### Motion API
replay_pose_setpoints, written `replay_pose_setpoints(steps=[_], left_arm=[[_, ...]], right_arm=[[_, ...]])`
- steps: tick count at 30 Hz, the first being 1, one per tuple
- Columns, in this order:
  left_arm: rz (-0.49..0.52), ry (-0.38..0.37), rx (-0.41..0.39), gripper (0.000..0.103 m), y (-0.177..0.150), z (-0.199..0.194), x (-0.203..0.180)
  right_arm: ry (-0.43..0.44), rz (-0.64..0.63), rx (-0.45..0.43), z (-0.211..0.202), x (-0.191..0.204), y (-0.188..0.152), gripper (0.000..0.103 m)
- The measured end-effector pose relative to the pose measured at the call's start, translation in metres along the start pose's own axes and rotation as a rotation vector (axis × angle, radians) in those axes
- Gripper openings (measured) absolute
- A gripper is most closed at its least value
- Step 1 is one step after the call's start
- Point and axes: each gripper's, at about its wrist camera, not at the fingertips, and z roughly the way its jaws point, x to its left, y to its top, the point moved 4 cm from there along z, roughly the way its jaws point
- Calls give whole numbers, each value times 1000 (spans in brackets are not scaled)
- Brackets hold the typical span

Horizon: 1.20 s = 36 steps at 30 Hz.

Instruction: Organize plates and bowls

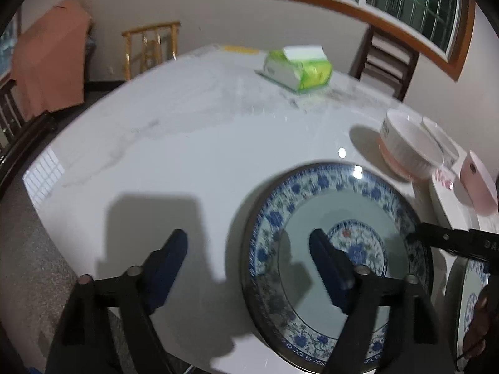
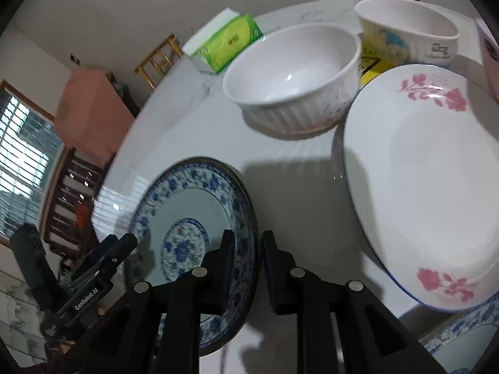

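"GenRobot.AI" stands in white on the left gripper (image 2: 103, 261); other printing is too blurred.

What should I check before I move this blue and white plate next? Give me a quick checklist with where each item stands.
1. Left gripper free of the blue-and-white plate: ok, jaws open, pads pressing nothing.
2. Right gripper hold: ok, narrow fingers closed over the plate's rim.
3. Plate level: cannot tell.
4. Matching second blue-and-white plate free for stacking: not ok, the pink-flowered plate lies over it.
5. White ribbed bowl out of the way: ok, it stands apart, further back on the table.
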Motion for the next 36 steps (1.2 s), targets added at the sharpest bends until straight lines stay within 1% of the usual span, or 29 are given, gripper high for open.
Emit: replay_pose_setpoints(steps=[4,7,10,12,14,16,17,18,19,21,24,26,29,33,36], left_arm=[[18,5,-23,78,0,-11,-3],[38,-29,-26,78,-3,-21,-13],[94,-63,-40,78,-8,-35,-34],[152,-102,-50,79,-12,-47,-55],[200,-134,-54,80,-17,-57,-74],[256,-200,-46,84,-23,-68,-99],[279,-233,-35,88,-25,-71,-110],[306,-272,-20,89,-29,-75,-125],[322,-294,-12,89,-32,-77,-135],[358,-336,10,89,-38,-79,-155],[401,-392,73,89,-50,-73,-181],[407,-405,105,89,-58,-69,-191],[402,-436,193,89,-69,-57,-205],[415,-431,238,89,-80,-50,-213],[428,-427,243,89,-84,-47,-216]], right_arm=[[62,13,-51,-42,-6,-12,20],[73,-3,-105,-84,-12,-27,20],[71,-9,-165,-139,-25,-47,21],[36,-10,-196,-170,-36,-59,24],[-42,-12,-234,-205,-49,-75,26],[-133,-16,-263,-234,-62,-92,28],[-168,-17,-271,-243,-67,-99,29],[-212,-16,-278,-254,-75,-109,30],[-238,-13,-285,-263,-86,-118,31],[-269,14,-298,-271,-101,-130,31],[-237,101,-304,-268,-126,-143,31],[-222,144,-309,-265,-140,-149,31],[-184,189,-313,-257,-153,-153,31],[-190,200,-316,-247,-164,-152,31],[-153,238,-310,-239,-174,-154,31]])
